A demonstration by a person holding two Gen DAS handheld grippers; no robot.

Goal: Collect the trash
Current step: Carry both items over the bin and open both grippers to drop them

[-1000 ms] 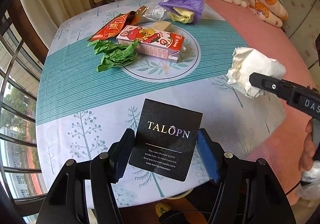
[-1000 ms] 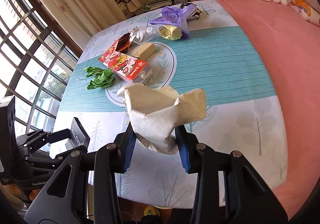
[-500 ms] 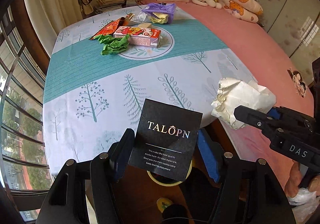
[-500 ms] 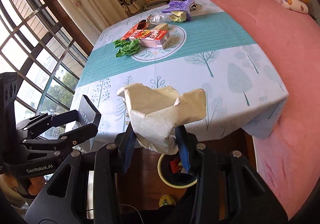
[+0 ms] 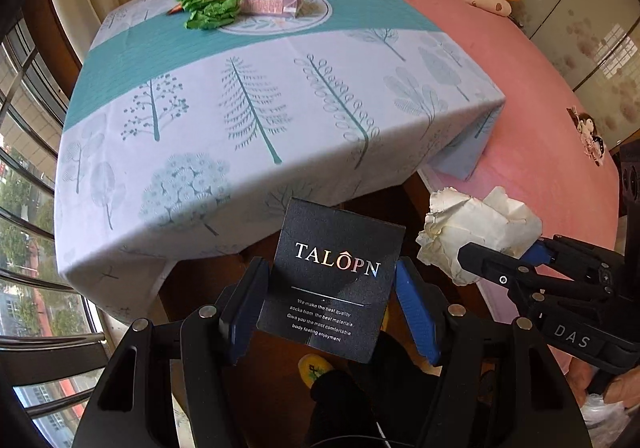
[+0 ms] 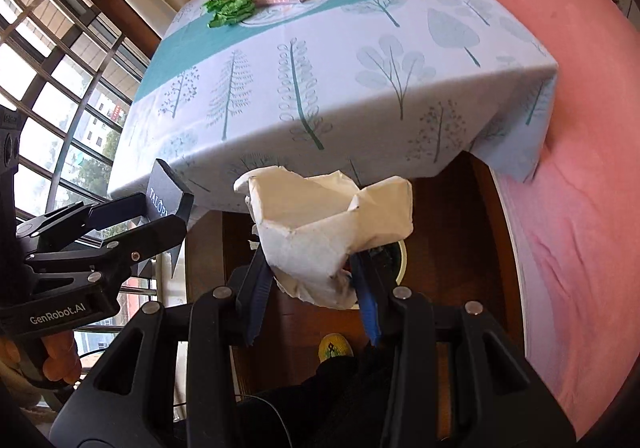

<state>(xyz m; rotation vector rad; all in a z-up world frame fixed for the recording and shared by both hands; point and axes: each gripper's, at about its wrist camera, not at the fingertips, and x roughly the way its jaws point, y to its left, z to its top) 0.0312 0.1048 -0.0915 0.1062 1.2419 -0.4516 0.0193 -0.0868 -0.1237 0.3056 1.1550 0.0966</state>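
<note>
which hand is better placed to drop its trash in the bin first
Right, probably. In the right wrist view the crumpled paper held by the right gripper hangs in front of the bin rim below. The left gripper, holding the black card, shows no bin beneath.

The box lies on the far end of the table (crumpled wrapper just left), bed right.
</note>
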